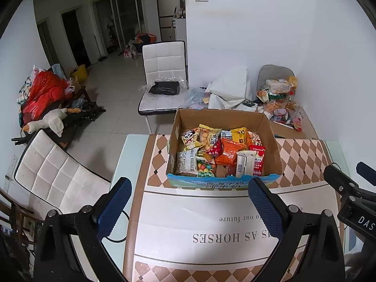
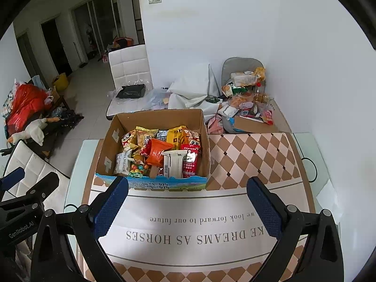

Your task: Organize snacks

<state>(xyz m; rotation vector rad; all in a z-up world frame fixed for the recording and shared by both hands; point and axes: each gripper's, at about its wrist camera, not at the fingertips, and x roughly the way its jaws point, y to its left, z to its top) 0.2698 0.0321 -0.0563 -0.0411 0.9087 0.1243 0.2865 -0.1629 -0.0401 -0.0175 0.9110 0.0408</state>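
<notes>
Snacks fill one cardboard box [image 1: 270, 138]; two grippers, left [image 1: 190, 202] and right [image 2: 188, 202], jaws wide, empty.

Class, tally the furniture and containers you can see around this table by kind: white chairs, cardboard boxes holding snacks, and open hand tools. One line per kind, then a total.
White chairs: 2, one beyond the table, one at its left side
Cardboard boxes holding snacks: 1
Open hand tools: 2, left tool and right tool
Total: 5
</notes>
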